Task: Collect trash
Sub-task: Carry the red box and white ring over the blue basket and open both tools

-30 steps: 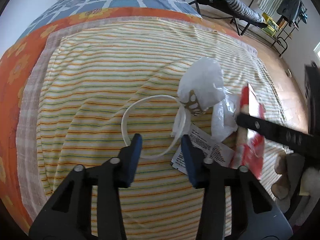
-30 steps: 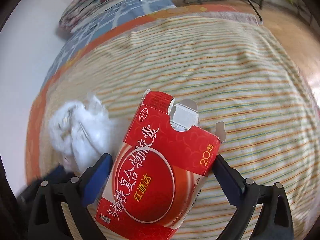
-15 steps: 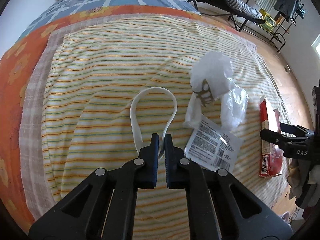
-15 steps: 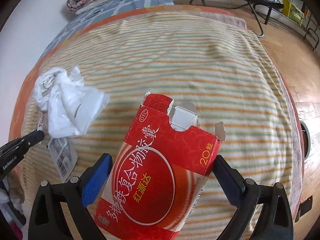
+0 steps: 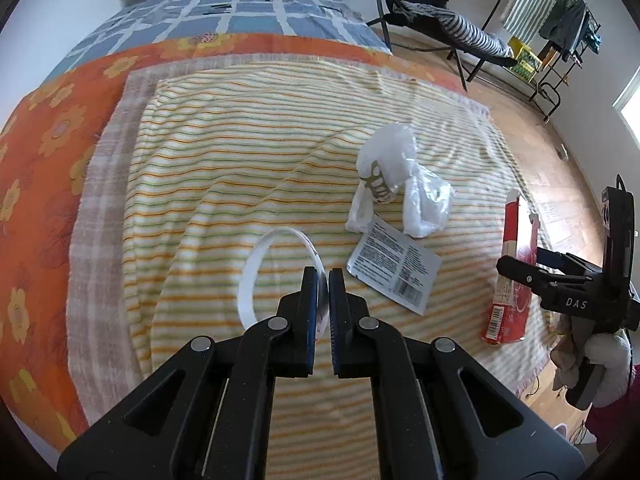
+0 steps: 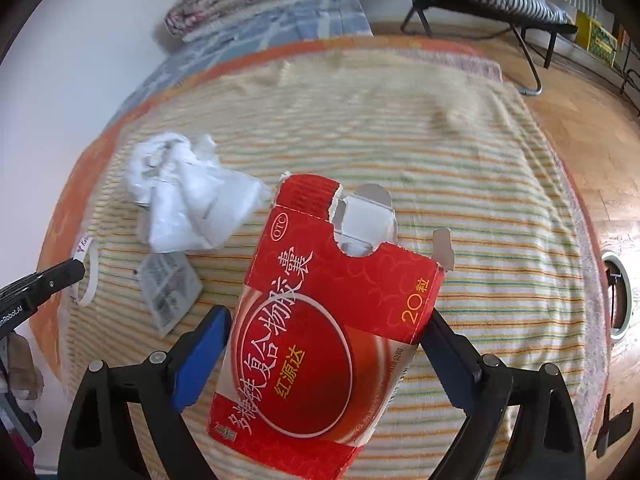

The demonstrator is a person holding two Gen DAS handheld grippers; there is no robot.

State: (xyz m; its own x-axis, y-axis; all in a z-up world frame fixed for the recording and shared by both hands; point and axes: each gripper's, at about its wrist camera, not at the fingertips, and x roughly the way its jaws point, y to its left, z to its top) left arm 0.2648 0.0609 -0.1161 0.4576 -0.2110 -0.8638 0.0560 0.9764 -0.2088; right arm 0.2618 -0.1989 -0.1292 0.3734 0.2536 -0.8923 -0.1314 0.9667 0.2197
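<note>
We held a gripper in each hand over a bed covered by a striped blanket [image 5: 224, 168]. Our left gripper [image 5: 323, 280] had its fingers drawn almost together, pinching the near side of a white plastic band [image 5: 256, 258] that curled into a loop on the blanket just ahead of the fingertips. The same band [image 6: 89, 276] showed at the far left of the right wrist view, caught at the tip of the left gripper [image 6: 78, 267].

Our right gripper [image 6: 328, 332] had its fingers spread wide and clamped on the two sides of a red medicine box [image 6: 328, 320], which stood tilted above the blanket with its torn top flaps open. From the left wrist view we saw that box [image 5: 512, 272] edge-on at the right, held by the right gripper [image 5: 520, 276] over the blanket's edge.

Between the two grippers lay a crumpled white plastic bag [image 5: 400, 184], and touching its near side a flat foil sachet [image 5: 394, 264] with printed text and a barcode. Both rested on the blanket, apart from the band and the box. A folding chair [image 5: 440, 28] stood on the wooden floor [image 5: 560, 184] beyond the bed.
</note>
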